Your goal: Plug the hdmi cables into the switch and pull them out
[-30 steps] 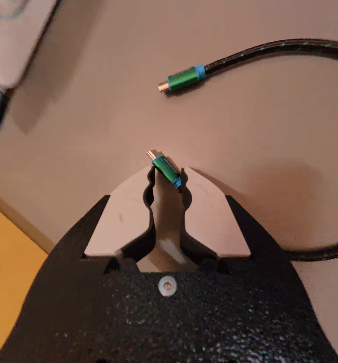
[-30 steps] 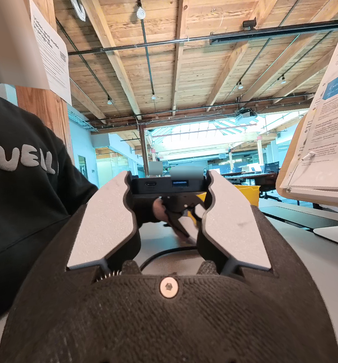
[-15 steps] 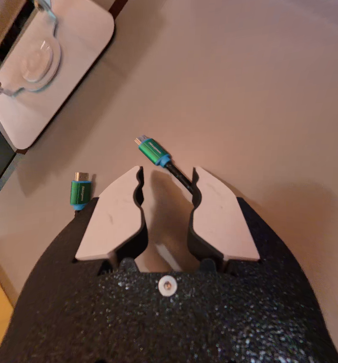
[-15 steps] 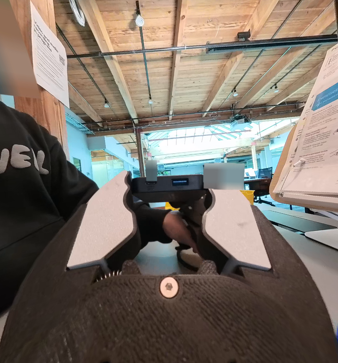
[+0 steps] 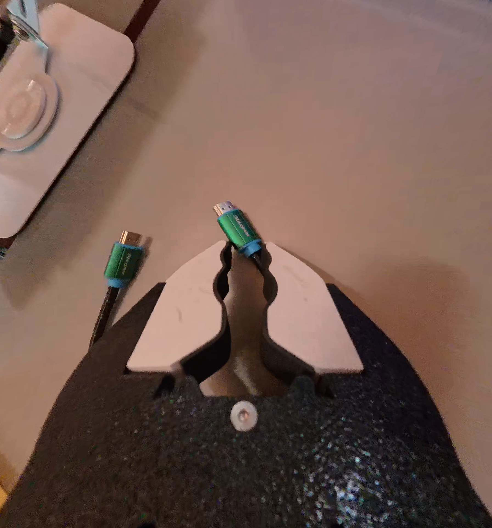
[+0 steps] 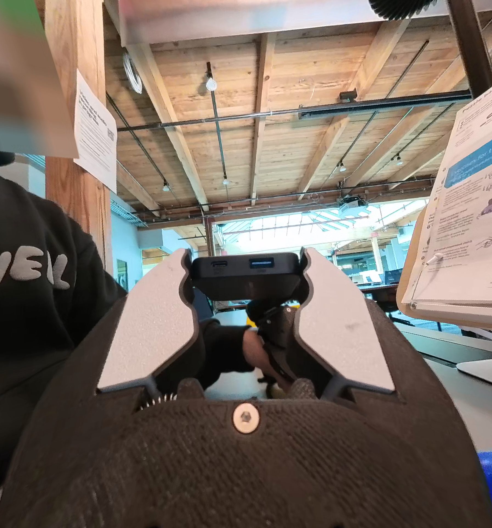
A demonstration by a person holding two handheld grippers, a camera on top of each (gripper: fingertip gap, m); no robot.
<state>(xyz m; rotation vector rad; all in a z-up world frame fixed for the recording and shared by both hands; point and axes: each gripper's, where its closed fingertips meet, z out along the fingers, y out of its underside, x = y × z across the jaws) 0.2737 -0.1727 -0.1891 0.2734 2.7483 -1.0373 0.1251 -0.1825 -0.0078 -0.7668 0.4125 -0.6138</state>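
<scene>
In the left wrist view my left gripper [image 5: 247,246] is shut on the rear of a green HDMI plug [image 5: 237,228]. It pinches the plug at the blue collar, where the braided cable starts, and the metal tip points up and left, above the table [image 5: 353,143]. A second green HDMI plug [image 5: 123,261] lies on the table to the left, its cable running under my gripper. In the right wrist view my right gripper [image 6: 245,257] is shut on the black switch [image 6: 246,275] and holds it up in the air. The switch's edge with two ports faces the camera.
A white stand base [image 5: 39,114] lies at the table's far left. In the right wrist view a person in a black sweatshirt [image 6: 25,285] is at the left, a wooden post [image 6: 76,200] behind, and a document stand [image 6: 467,214] at the right. The left gripper [image 6: 276,328] shows below the switch.
My left gripper opened, slid back along the cable, then closed again at the plug's collar. Its view swung, bringing the second plug to the left. The right gripper tilted upward with the switch.
</scene>
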